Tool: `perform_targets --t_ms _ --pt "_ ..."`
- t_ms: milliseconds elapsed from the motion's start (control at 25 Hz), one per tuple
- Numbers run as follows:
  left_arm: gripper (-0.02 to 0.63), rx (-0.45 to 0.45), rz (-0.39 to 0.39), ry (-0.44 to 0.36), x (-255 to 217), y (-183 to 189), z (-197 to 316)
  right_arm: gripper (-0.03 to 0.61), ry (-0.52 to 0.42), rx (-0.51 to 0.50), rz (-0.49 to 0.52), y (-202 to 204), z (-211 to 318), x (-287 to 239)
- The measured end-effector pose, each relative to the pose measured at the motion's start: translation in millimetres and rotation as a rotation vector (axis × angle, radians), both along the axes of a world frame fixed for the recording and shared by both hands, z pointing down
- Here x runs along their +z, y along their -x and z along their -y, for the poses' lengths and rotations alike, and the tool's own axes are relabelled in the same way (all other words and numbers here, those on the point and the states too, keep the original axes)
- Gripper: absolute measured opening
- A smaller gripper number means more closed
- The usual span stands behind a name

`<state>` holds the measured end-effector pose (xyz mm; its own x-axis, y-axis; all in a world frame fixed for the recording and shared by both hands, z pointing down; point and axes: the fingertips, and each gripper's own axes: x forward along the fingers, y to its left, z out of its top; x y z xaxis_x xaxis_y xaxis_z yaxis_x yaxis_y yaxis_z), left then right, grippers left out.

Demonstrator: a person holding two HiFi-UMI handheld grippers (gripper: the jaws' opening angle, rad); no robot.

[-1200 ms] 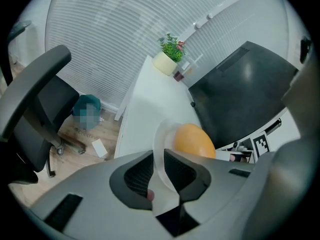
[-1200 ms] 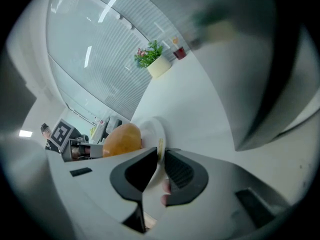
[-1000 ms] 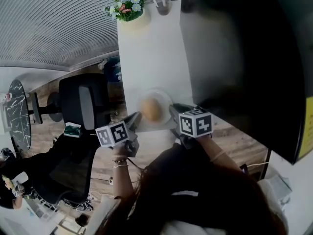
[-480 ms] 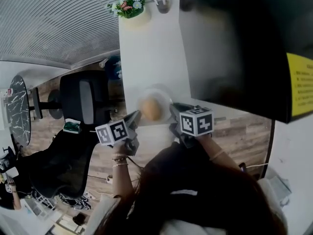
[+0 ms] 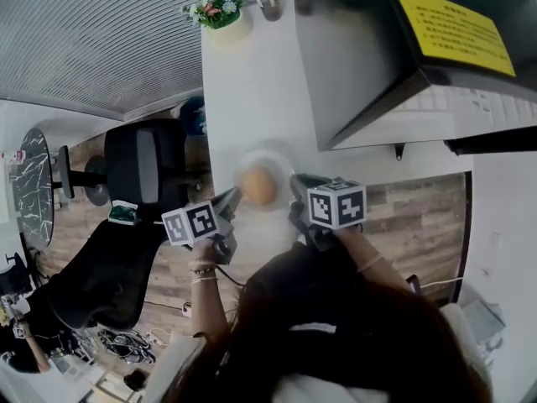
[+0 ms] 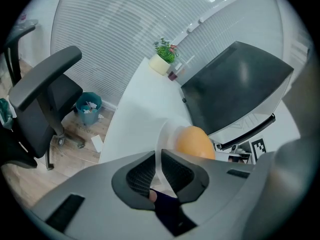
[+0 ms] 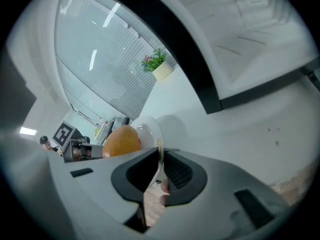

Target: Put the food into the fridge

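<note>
Left gripper (image 5: 230, 201) and right gripper (image 5: 299, 185), jaws just narrowed, clamped on opposite rims of white plate (image 5: 274, 157), round orange-brown food (image 5: 258, 186) blurred, kind unclear

Not much readable text here, honestly; a yellow label (image 5: 453, 30) is sitting on top of the fridge (image 5: 361, 57) and showing lines of dark print, way too small to make out; the left marker cube (image 5: 191, 223) and right marker cube (image 5: 337, 204) are just showing black-and-white square patterns, no letters or numbers.

An office: swivel chair (image 5: 139, 175), window blinds (image 5: 92, 40), desk (image 5: 252, 99).
</note>
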<state>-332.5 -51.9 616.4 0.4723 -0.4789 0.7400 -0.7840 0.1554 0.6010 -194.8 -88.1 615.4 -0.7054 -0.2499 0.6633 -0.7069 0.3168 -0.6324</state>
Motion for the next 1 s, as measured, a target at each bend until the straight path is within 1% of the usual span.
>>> perform_targets --t_ms 360,1000 --pt "0.041 0.013 0.013 -0.025 -12.4 -18.0 -37.4 0.032 -0.012 0.011 0.008 -18.6 -39.4 -13.8" --pt "0.041 0.046 0.024 -0.08 -35.6 -48.9 -125.4 0.032 -0.084 0.048 0.015 -48.4 -125.1 -41.6"
